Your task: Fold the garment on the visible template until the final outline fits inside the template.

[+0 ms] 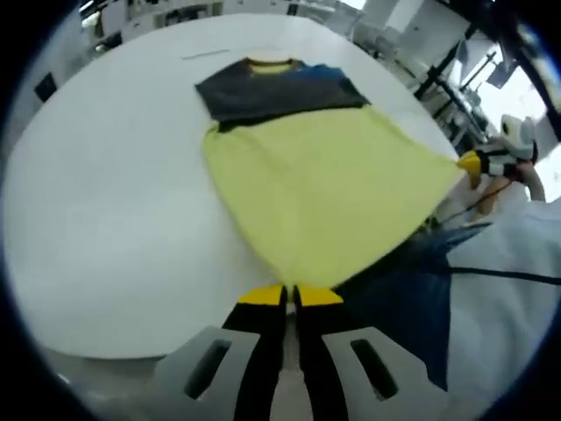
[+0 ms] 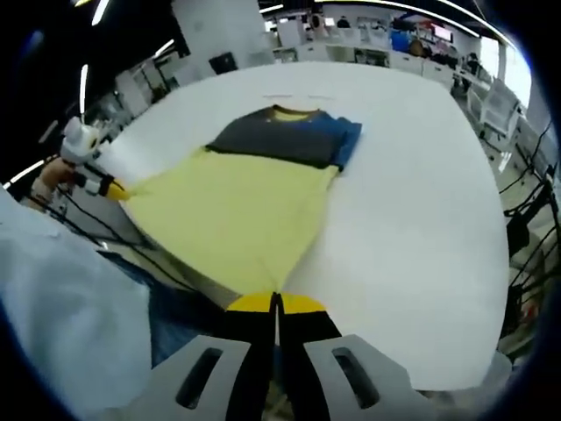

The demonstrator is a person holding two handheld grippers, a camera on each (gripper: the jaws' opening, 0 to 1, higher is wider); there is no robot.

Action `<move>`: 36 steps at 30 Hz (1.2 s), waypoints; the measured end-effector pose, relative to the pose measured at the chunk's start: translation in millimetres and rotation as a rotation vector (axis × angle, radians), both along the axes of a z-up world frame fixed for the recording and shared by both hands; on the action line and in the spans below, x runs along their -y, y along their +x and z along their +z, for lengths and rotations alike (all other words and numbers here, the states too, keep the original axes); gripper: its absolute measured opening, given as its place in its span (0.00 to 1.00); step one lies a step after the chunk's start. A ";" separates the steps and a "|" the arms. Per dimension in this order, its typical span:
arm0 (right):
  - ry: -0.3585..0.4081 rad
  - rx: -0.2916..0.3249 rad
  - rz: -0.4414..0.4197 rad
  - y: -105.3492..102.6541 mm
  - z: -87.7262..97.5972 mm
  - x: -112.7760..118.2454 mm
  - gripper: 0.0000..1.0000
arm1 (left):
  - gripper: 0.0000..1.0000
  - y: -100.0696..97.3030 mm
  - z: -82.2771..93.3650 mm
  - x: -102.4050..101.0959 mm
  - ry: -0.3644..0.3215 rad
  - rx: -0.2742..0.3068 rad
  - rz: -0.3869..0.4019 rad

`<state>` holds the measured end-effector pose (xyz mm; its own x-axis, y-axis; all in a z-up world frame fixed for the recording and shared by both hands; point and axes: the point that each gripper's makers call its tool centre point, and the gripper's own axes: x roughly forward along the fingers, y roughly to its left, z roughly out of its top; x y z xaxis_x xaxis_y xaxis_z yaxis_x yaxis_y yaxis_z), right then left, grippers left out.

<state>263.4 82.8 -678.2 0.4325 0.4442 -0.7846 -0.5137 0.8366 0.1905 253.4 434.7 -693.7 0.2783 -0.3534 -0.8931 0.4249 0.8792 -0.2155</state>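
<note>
A garment lies on the white table (image 1: 114,202), its dark grey and blue upper part (image 1: 272,88) flat at the far side. Its yellow lower part (image 1: 324,193) is stretched from there toward the near table edge. My left gripper (image 1: 291,294) is shut on one corner of the yellow hem. The right gripper (image 1: 473,162) pinches the other corner at the right. In the right gripper view, my right gripper (image 2: 276,303) is shut on the yellow cloth (image 2: 237,210), and the left gripper (image 2: 114,189) holds the far corner at the left. The dark part (image 2: 280,136) rests on the table (image 2: 412,219).
A faint thin line (image 1: 206,54) marks the table beyond the collar. The person's blue trousers (image 1: 412,298) and white sleeve (image 2: 53,307) are close to the near table edge. Desks and chairs (image 2: 491,105) stand behind the table.
</note>
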 end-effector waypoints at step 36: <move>-0.014 0.098 0.071 -7.2 61.1 -7.7 0.01 | 0.00 -5.3 44.4 -1.7 0.035 0.047 -0.085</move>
